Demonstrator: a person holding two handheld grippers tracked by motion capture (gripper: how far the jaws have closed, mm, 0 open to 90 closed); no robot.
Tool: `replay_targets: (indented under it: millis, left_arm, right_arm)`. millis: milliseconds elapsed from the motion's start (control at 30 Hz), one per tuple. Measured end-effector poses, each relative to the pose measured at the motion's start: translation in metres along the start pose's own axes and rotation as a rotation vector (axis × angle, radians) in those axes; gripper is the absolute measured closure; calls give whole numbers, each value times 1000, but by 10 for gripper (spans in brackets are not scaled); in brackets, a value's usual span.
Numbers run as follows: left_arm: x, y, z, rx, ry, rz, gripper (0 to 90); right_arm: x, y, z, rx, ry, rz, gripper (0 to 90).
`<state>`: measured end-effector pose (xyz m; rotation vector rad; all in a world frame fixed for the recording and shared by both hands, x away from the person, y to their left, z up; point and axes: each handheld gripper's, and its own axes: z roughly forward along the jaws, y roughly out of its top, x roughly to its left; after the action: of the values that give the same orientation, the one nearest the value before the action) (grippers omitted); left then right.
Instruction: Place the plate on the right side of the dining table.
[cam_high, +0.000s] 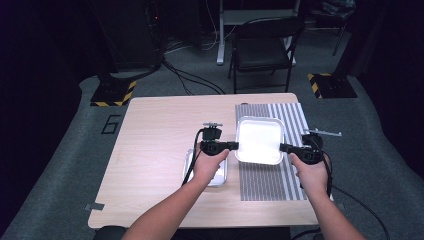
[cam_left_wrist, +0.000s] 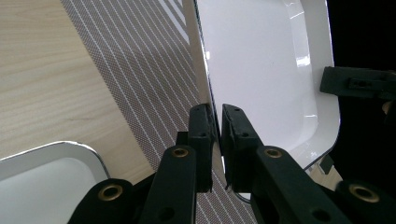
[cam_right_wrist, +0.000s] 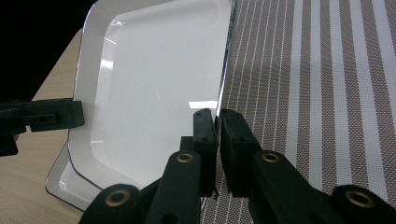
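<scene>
A white rectangular tray (cam_high: 259, 140) is held between both grippers over the striped mat (cam_high: 272, 180). My left gripper (cam_high: 234, 146) is shut on the tray's left rim, its jaws pinching the edge (cam_left_wrist: 214, 116). On the opposite rim my right gripper (cam_high: 283, 147) is shut too, clamping the edge (cam_right_wrist: 218, 121). The tray's glossy inside (cam_left_wrist: 266, 70) (cam_right_wrist: 159, 79) holds nothing. Each gripper view shows the other gripper (cam_left_wrist: 357, 83) (cam_right_wrist: 42, 116) at the far rim. The tray looks raised a little off the mat.
A second white tray (cam_high: 220, 175) lies on the wooden table (cam_high: 155, 150) partly under the left hand, its corner (cam_left_wrist: 42, 186) near the left jaws. A black chair (cam_high: 262, 50) stands beyond the table's far edge.
</scene>
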<state>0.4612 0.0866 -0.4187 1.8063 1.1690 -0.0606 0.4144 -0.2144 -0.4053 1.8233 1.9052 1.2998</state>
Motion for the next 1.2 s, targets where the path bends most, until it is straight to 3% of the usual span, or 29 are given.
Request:
replay_targets:
  millis: [1200]
  left_arm:
    - [-6,-6,34,62,-7,17,825]
  right_arm:
    - [-28,-18,-2,17,-44,42,844]
